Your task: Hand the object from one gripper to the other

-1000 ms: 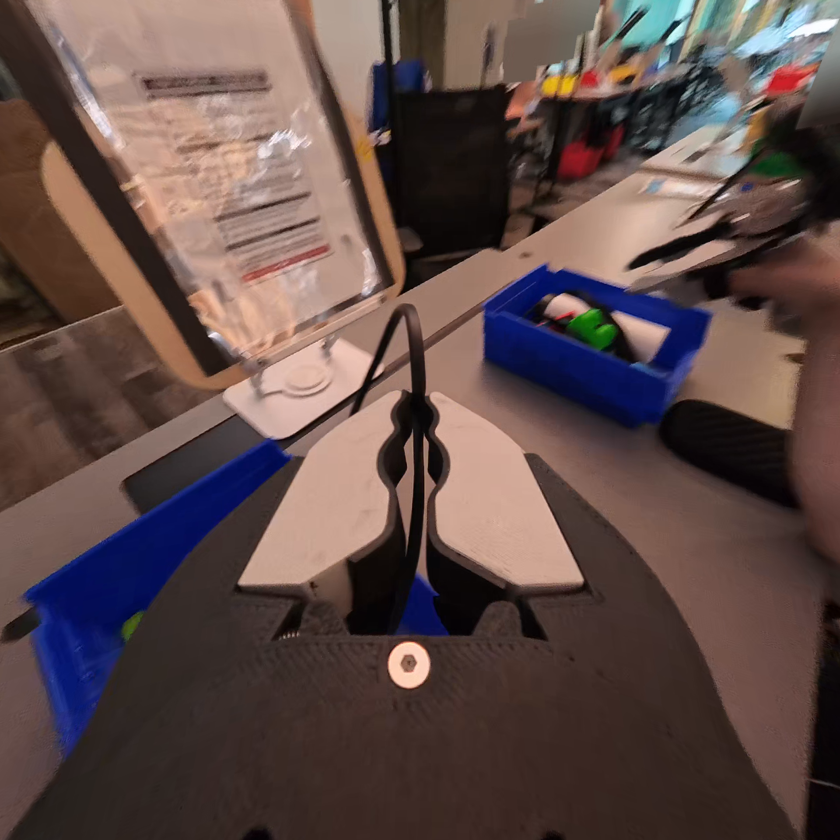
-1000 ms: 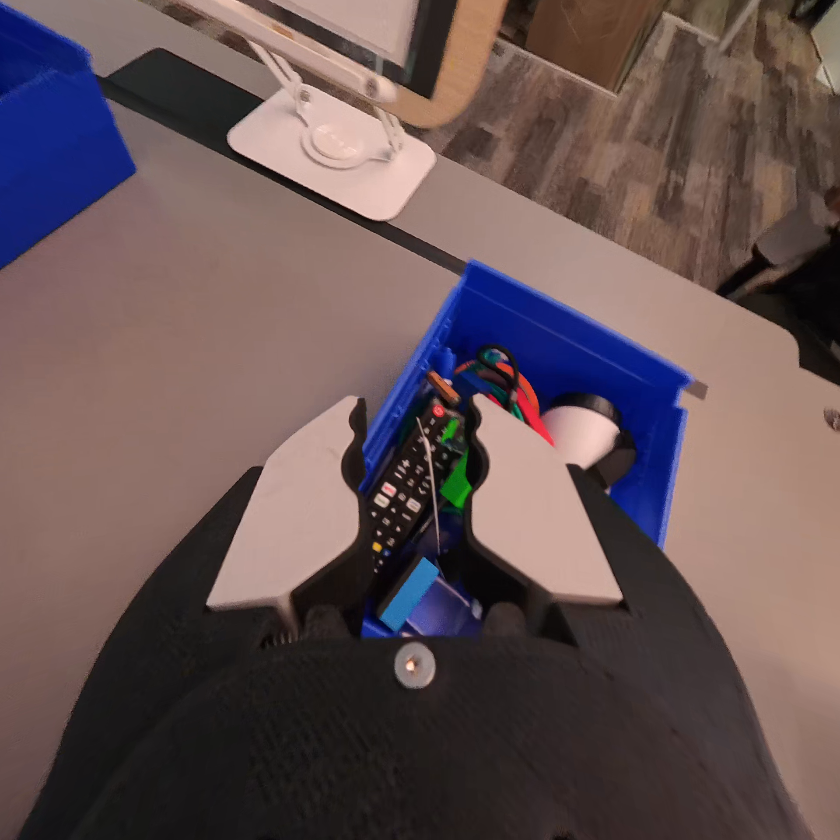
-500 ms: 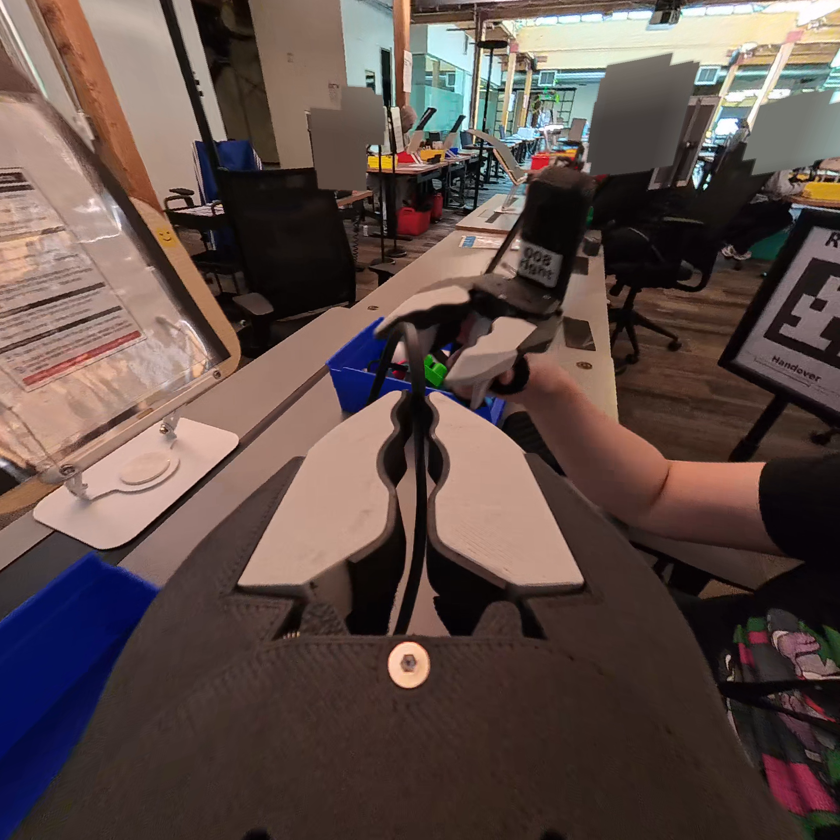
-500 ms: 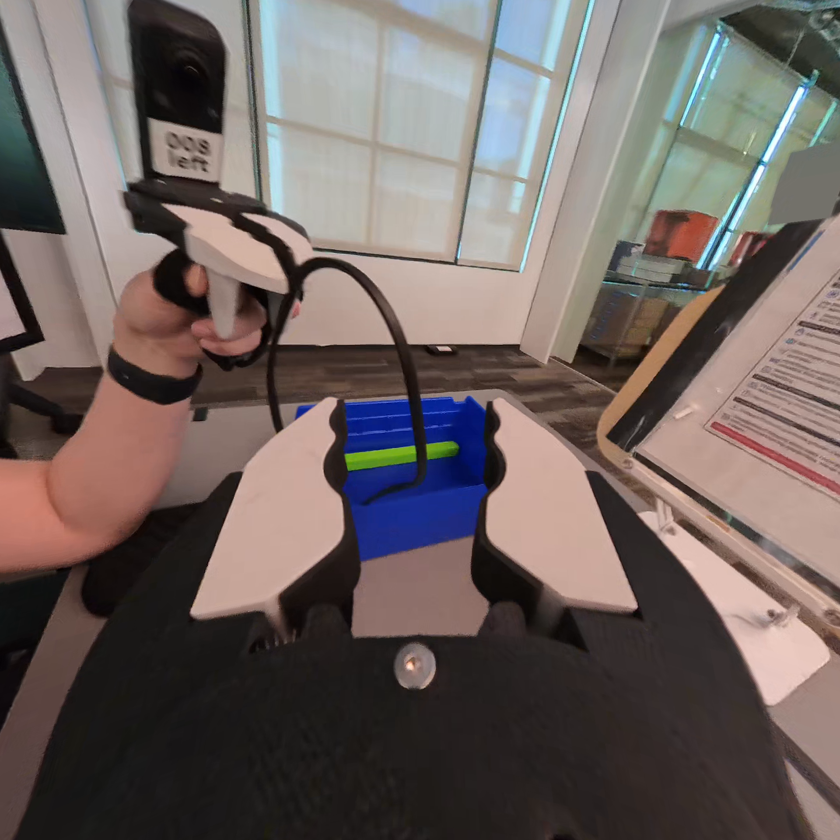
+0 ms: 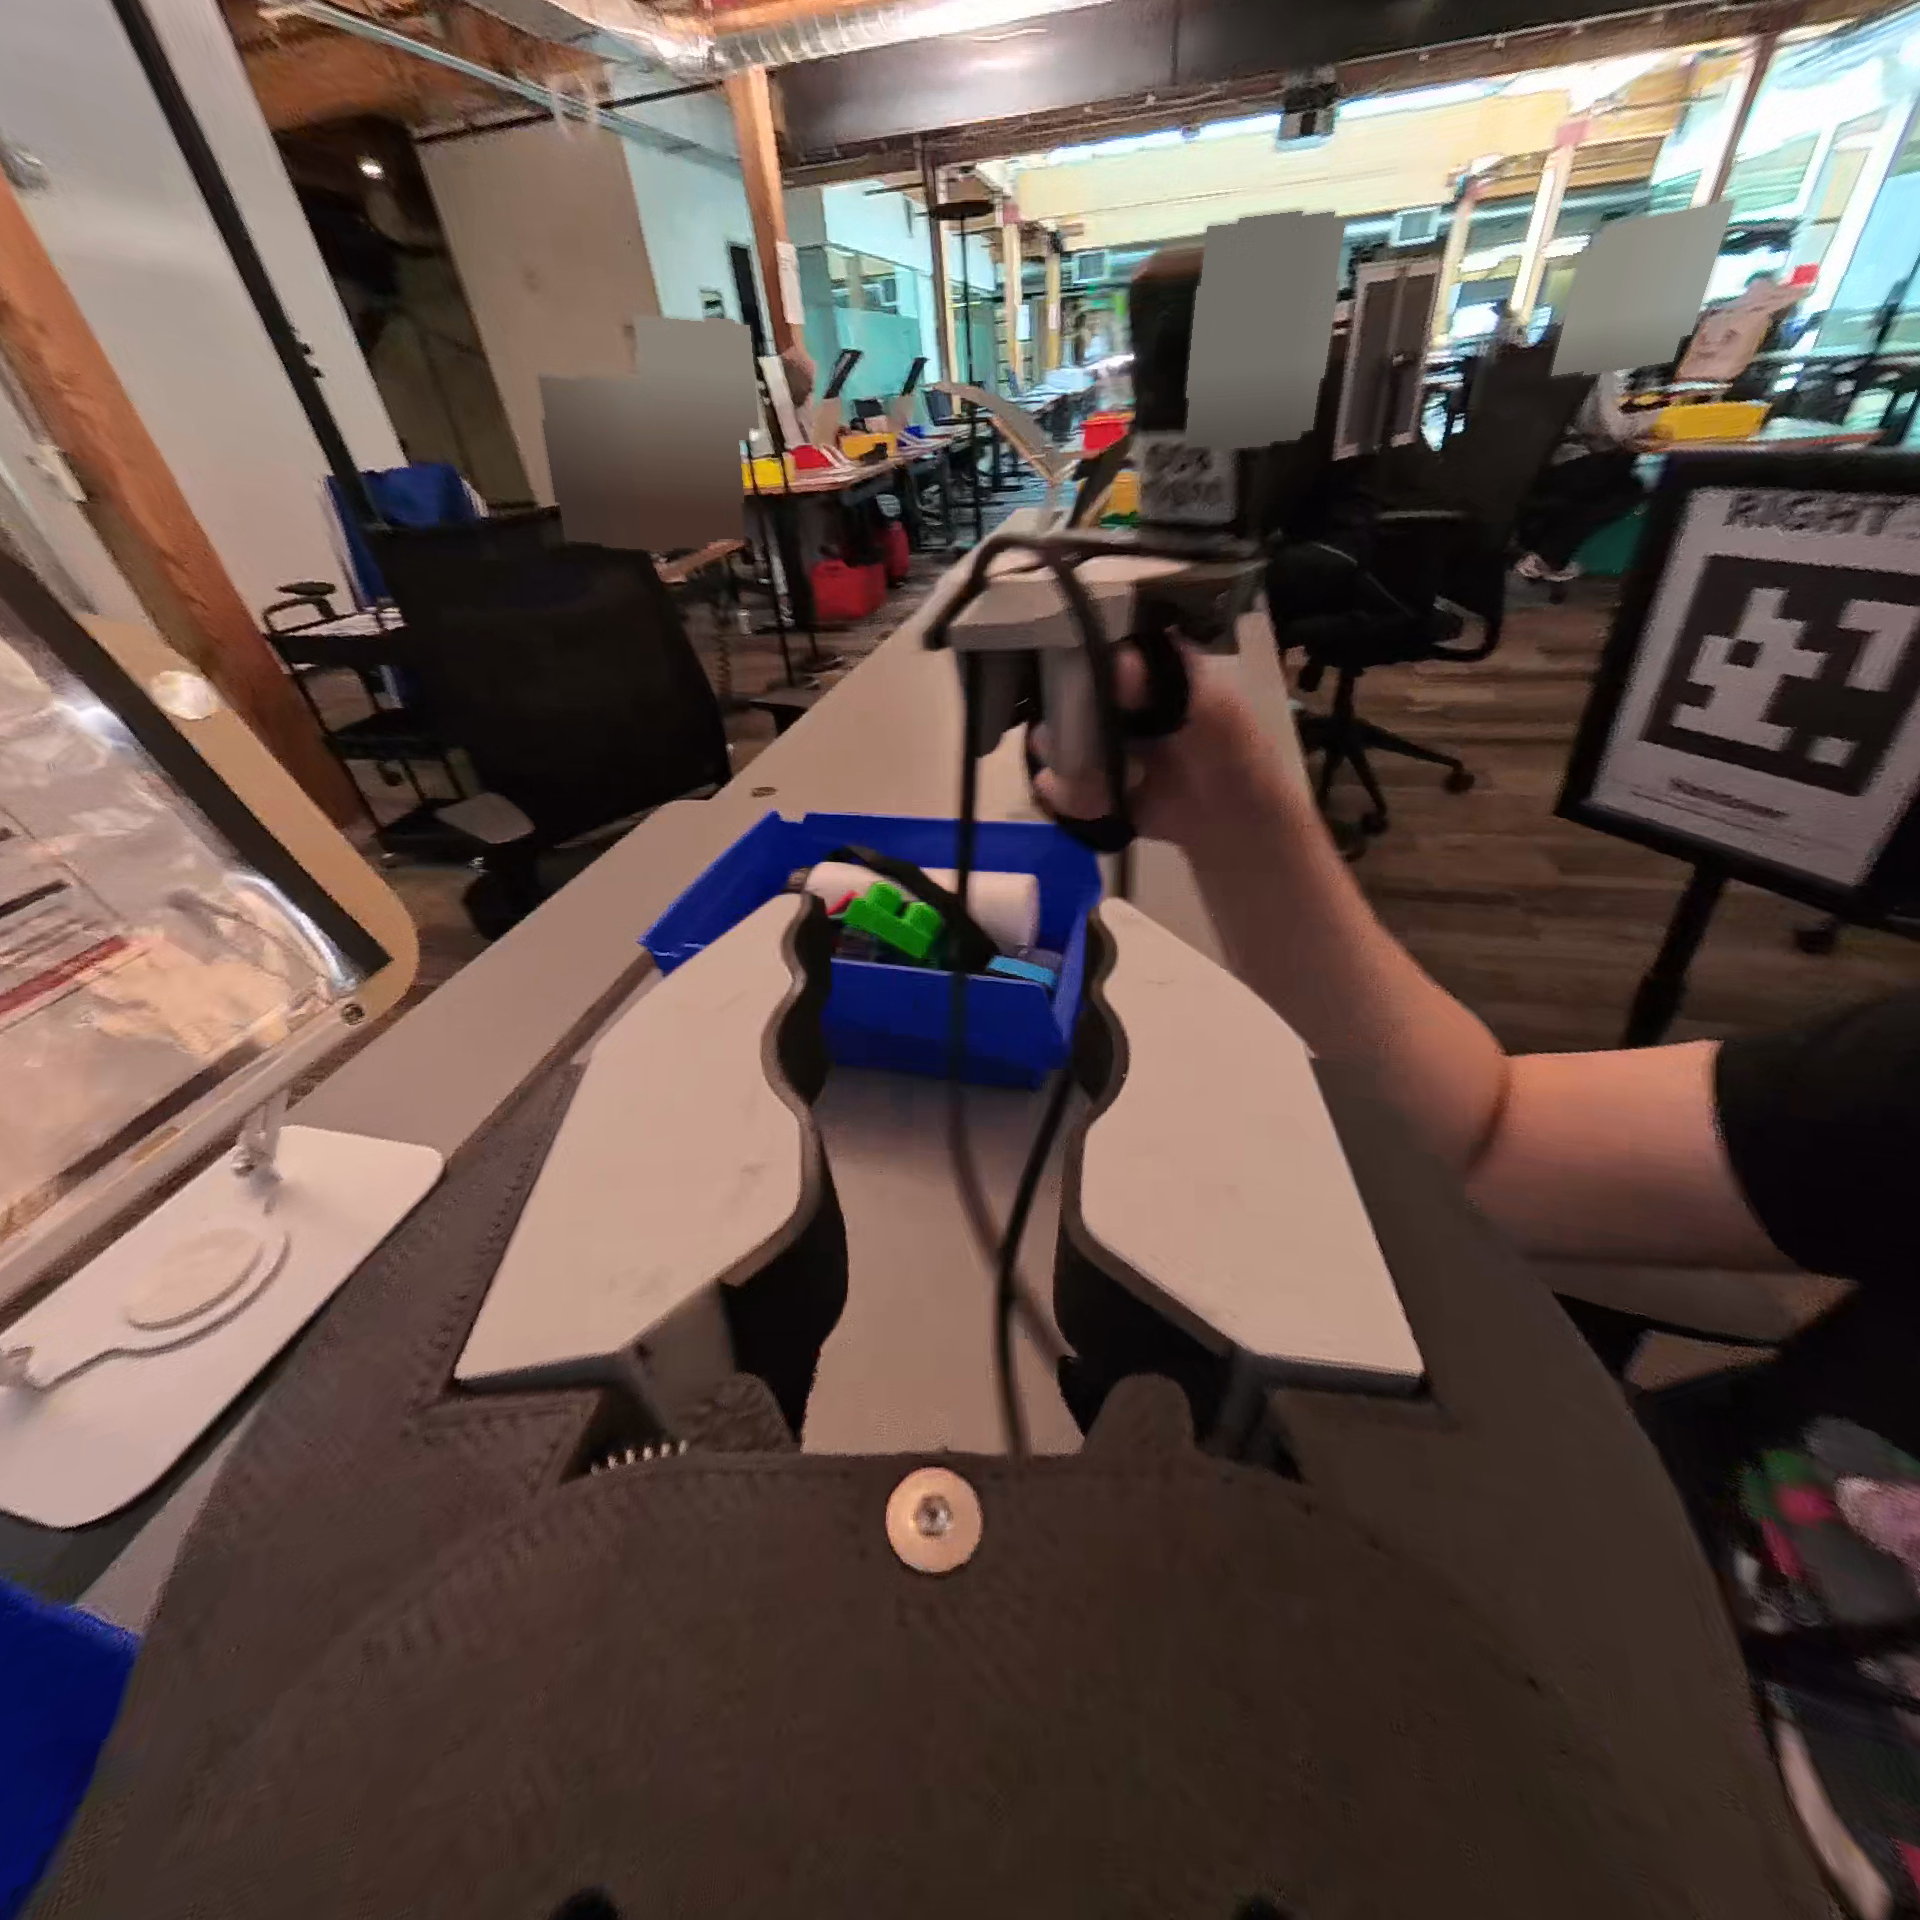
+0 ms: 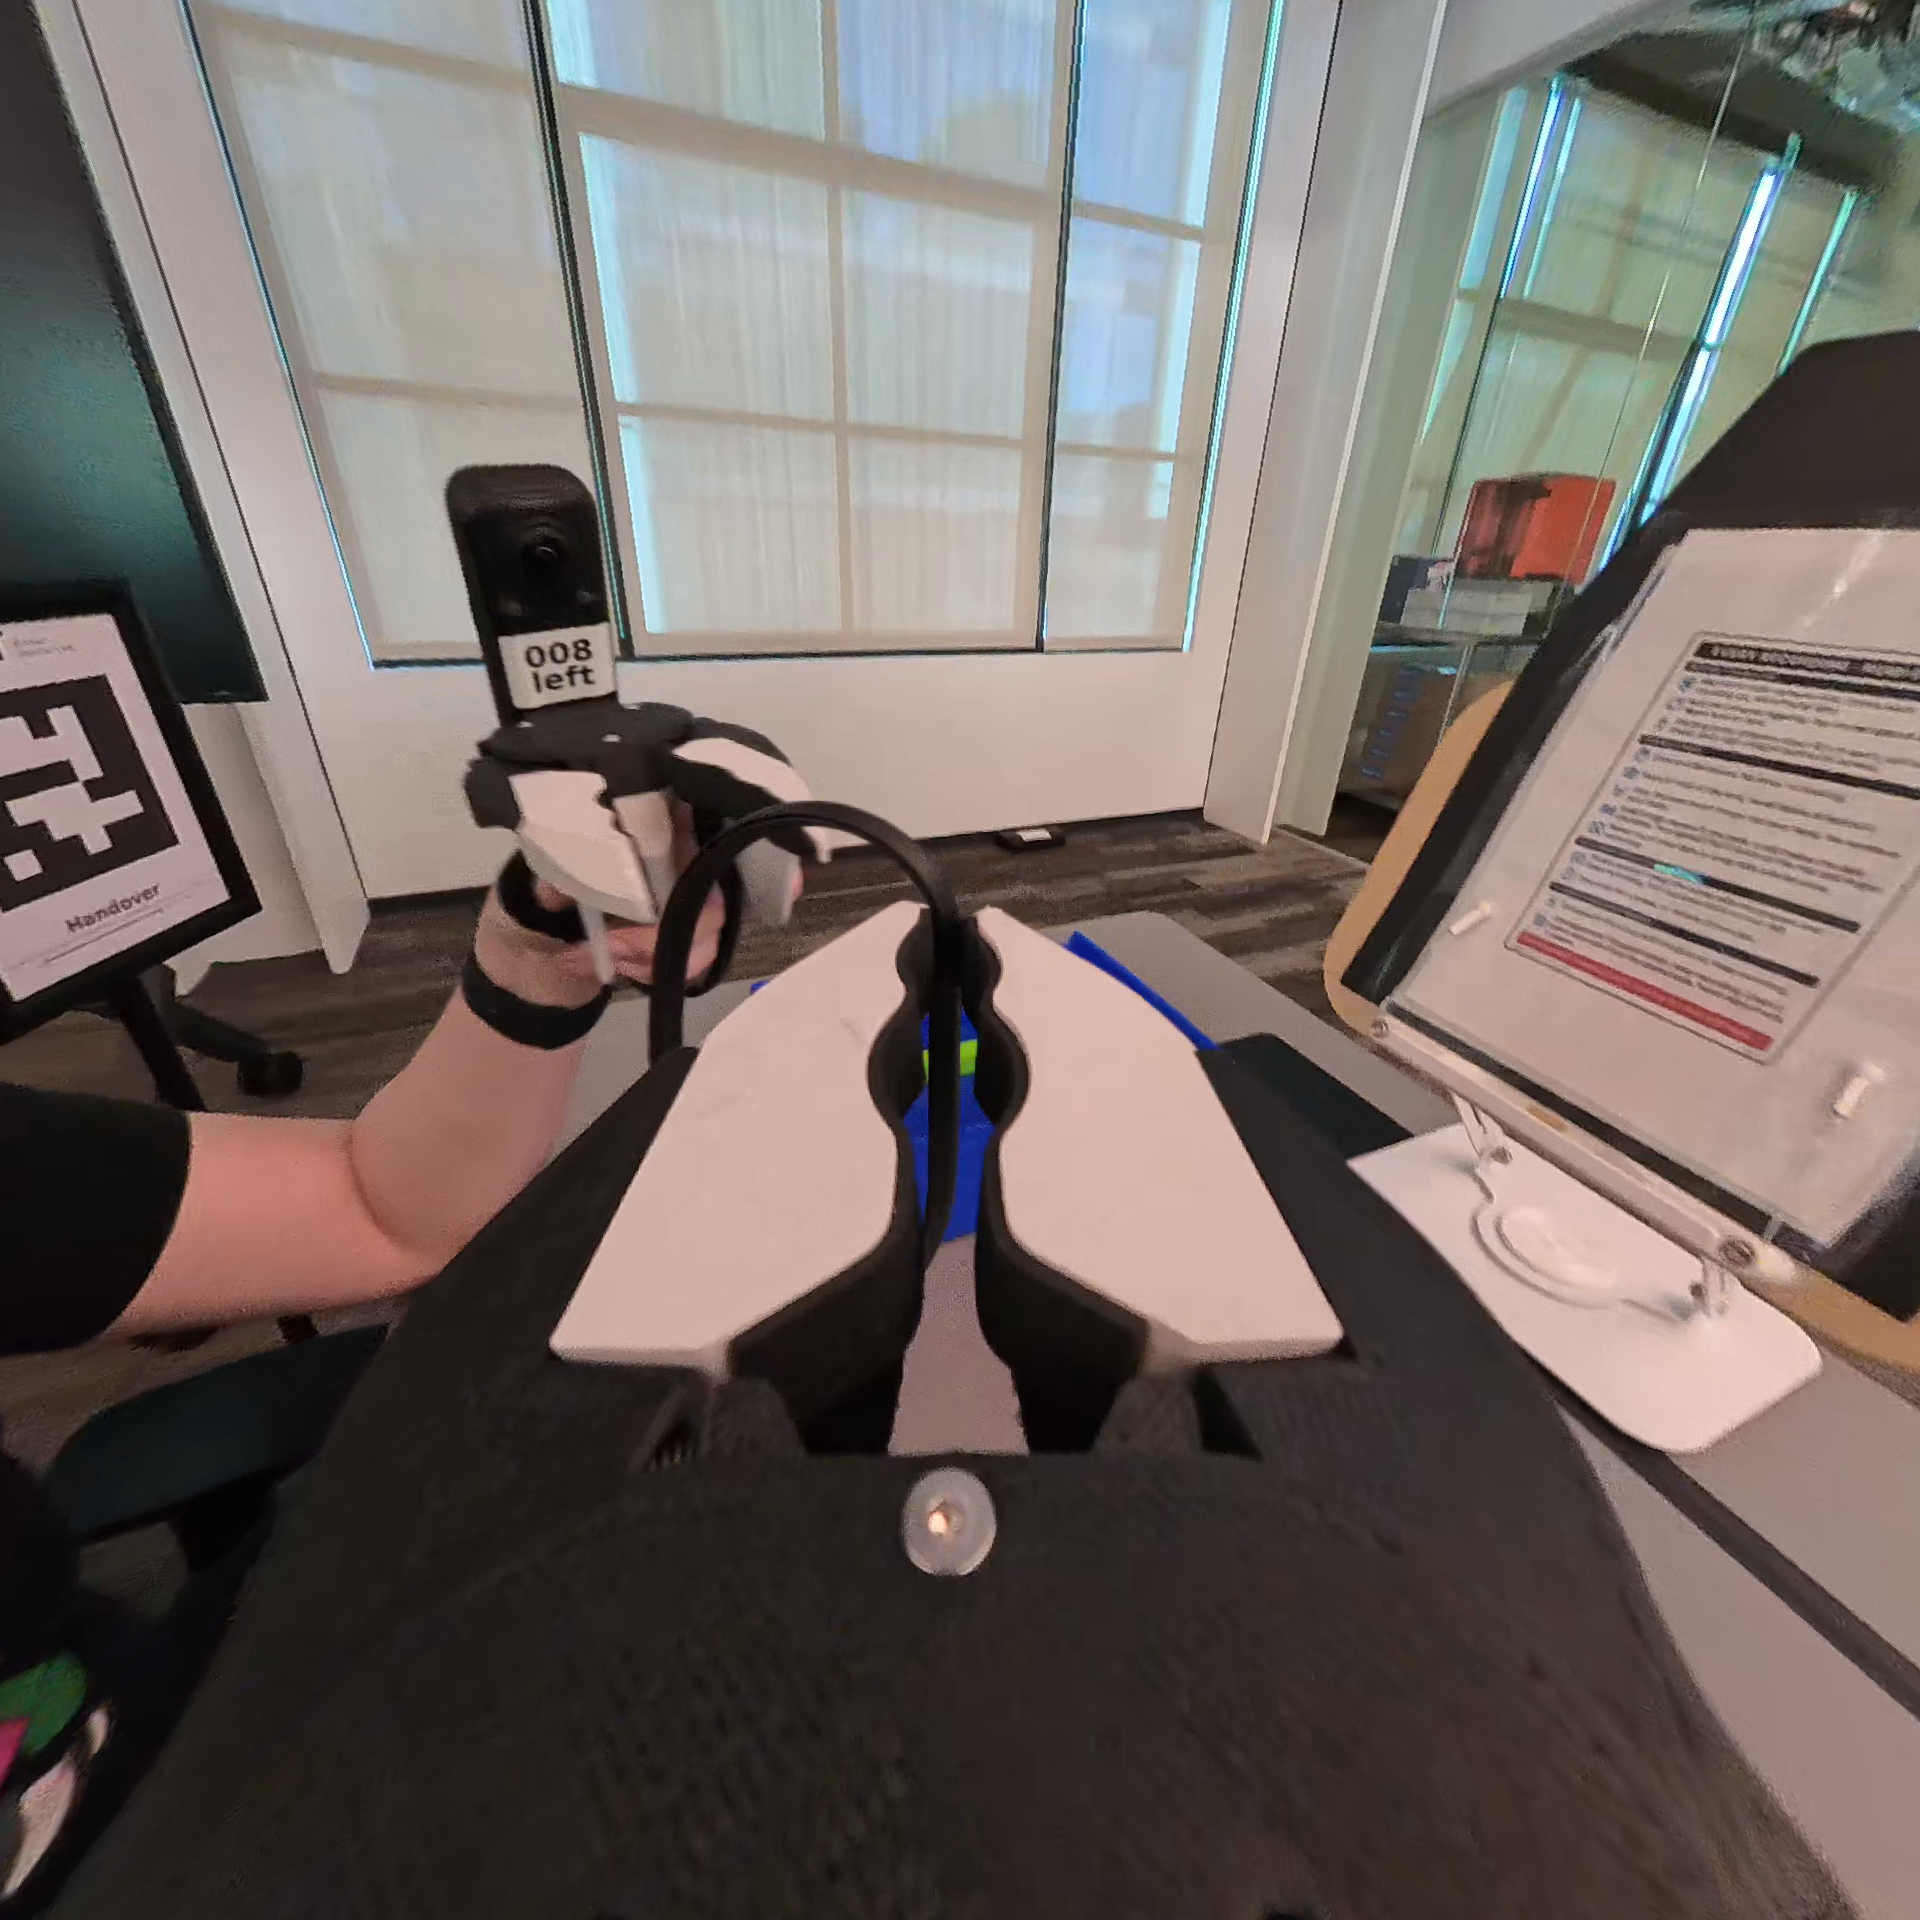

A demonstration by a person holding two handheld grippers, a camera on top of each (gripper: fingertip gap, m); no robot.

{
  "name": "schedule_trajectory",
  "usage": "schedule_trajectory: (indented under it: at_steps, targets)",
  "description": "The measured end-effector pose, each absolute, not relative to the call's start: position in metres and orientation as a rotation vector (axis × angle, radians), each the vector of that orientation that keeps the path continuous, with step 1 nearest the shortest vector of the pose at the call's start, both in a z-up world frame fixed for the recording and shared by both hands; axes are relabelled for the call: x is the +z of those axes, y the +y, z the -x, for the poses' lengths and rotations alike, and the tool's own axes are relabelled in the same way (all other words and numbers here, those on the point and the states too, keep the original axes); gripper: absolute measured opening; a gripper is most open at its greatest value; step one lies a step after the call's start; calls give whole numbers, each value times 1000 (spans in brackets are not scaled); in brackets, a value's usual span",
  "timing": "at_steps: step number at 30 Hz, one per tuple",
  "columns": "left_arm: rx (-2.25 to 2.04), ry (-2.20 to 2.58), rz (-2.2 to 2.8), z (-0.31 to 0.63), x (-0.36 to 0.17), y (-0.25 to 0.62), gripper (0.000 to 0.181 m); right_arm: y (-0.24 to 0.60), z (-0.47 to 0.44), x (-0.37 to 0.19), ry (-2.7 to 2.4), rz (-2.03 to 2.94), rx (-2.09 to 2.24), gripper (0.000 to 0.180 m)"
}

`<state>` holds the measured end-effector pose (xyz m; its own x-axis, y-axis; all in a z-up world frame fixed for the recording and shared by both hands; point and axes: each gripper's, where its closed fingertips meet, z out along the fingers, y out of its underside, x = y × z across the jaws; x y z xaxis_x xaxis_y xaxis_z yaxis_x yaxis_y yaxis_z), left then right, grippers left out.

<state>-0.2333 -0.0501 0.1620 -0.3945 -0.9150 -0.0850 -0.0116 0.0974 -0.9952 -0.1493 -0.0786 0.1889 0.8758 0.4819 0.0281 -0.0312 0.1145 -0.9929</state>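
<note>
The object is a black cable (image 5: 964, 790). My right gripper (image 6: 945, 925) is shut on it near the fingertips; the cable (image 6: 810, 821) arcs up and left in a loop, then hangs down. In the left wrist view the right gripper (image 5: 951, 623) is held up ahead, and the cable drops from it through the gap of my left gripper (image 5: 951, 935). The left gripper's jaws stand wide apart and do not pinch the cable. In the right wrist view the left gripper (image 6: 675, 842) is up at the left, open.
A blue bin (image 5: 935, 1013) of mixed items sits on the grey table under both grippers. Another blue bin (image 5: 52, 1714) is at my near left. A framed sheet on a white base (image 6: 1610, 1299) stands at the table edge. A marker sign (image 5: 1787, 665) stands beside the table. There is about 10 cm between the tips of the two grippers.
The right gripper closed on the cable, which the left gripper had held. The left gripper opened and let go. The right gripper now sits a little higher.
</note>
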Motion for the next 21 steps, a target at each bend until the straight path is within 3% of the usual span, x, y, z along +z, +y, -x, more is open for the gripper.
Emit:
schedule_trajectory:
  at_steps: [13,15,18,21]
  targets:
    - [-1662,1665,814,123,132,-151,61,-133,143,200,-539,1554,437,5]
    - [-1726,1686,840,111,136,-165,49,-138,138,199,-570,1574,395,5]
    - [-1642,1774,822,97,130,-175,7,-148,126,197,-587,1580,387,5]
    - [-1482,1790,824,87,130,-171,6,-157,110,196,-615,1521,354,6]
